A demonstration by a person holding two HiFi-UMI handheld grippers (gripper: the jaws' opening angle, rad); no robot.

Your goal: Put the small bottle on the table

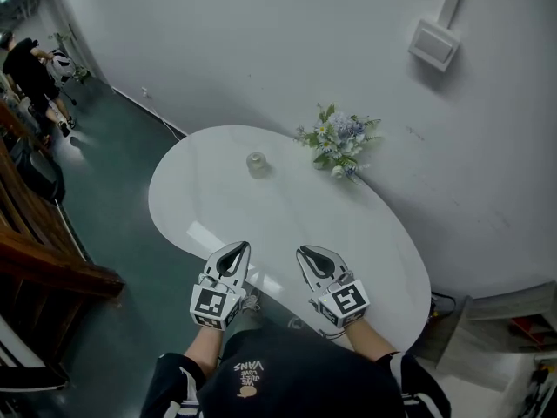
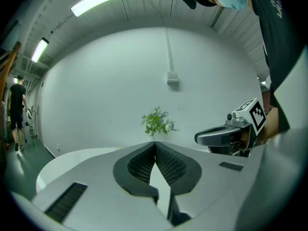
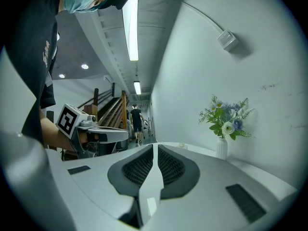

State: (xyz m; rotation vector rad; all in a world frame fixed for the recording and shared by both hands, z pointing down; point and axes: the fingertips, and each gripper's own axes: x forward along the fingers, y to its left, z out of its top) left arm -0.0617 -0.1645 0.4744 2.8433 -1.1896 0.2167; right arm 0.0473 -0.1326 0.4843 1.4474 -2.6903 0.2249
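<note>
Bottle (image 1: pixel 256 164) stands upright on the white table (image 1: pixel 287 225), towards its far side. In the head view it is left of the flowers (image 1: pixel 341 139) and well apart from both grippers, so the placing looks done. Left gripper (image 1: pixel 233 252) and right gripper (image 1: pixel 315 256) hang side by side over the table's near edge, close to the person's body. Each has its jaws pressed together with nothing between the pads. That reads as a rest pose, with empty tools held clear so neither can knock the bottle. Its spot on open tabletop, away from the rim and the flowers, suits a steady stand. I judge that nothing of the task is left.
</note>
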